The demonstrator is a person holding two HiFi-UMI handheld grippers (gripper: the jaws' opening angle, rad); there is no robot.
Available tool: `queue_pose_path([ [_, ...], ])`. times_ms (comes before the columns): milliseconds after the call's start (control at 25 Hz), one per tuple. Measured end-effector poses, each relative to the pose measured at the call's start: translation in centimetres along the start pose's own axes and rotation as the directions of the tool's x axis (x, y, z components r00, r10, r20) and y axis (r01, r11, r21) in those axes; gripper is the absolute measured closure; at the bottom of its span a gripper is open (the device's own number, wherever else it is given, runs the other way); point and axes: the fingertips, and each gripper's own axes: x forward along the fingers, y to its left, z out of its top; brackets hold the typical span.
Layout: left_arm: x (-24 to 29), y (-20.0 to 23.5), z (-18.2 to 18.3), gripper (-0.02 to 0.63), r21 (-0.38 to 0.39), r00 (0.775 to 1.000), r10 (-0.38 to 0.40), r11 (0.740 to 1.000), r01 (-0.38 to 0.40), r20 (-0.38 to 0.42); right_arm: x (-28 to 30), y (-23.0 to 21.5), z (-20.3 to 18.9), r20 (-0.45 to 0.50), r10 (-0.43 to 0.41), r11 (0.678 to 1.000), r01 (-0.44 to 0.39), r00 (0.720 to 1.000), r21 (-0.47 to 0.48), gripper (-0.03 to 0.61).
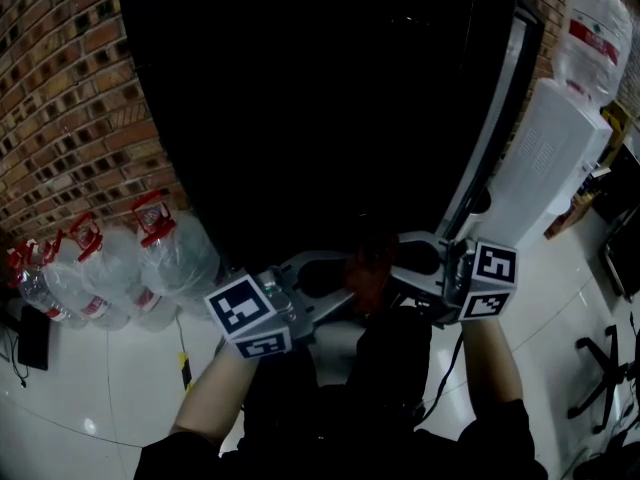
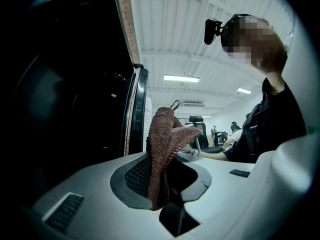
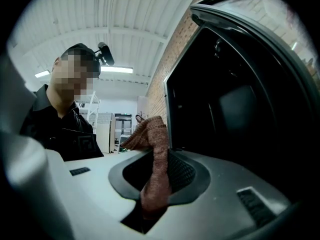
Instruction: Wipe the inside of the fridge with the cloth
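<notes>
In front of the tall black fridge [image 1: 320, 98], at about 6 o'clock from its dark body in the head view, a reddish-brown knitted cloth [image 1: 368, 266] hangs bunched between the two grippers. The left gripper [image 1: 335, 290] comes in from 8 o'clock and the right gripper [image 1: 405, 258] from 3 o'clock, so their tips meet at the cloth.

In the left gripper view the left gripper [image 2: 161, 180] has its jaws pressed together on the cloth [image 2: 162, 149], which stands up out of the grip in a folded peak; the fridge [image 2: 65, 99] fills the 9 o'clock side, too dark to show anything within. In the right gripper view the right gripper [image 3: 152, 184] likewise pinches the cloth [image 3: 155, 166], a strip of it running down between the mesh pads, with the fridge [image 3: 240, 104] at 3 o'clock.

Clear plastic water bottles with red caps [image 1: 110, 268] lie on the glossy white floor [image 1: 100, 388] at 8 o'clock, against the red brick wall [image 1: 60, 88]. A white water dispenser [image 1: 545, 158] stands at 2 o'clock beside the fridge.
</notes>
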Motion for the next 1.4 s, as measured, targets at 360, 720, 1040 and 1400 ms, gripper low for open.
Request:
queue_pose_path([
  [360,-0.5,3.4,2.5,0.538,-0.044,0.995,0.047,0.998,-0.043,0.092,-0.4,-2.5,1.4,0.051,-0.157,0.983,0.161,0.986,-0.085,0.388],
  [720,2.8,8.0,8.1,0.538,0.049,0.983,0.117,0.991,-0.125,0.142,-1.0,-6.0,3.6,0.093,-0.369,0.906,0.380,0.925,-0.185,0.492],
  [1040,5.7,10.7,17.9,0.540,0.137,0.964,0.103,0.981,-0.139,0.244,-2.6,-6.8,4.8,0.160,-0.432,0.870,0.457,0.887,-0.183,0.506],
  [1400,10.0,13.5,23.3,0.540,0.211,0.965,0.150,0.958,-0.196,0.216,0.7,-7.4,1.7,0.016,-0.426,0.874,0.416,0.905,-0.250,0.506],
])
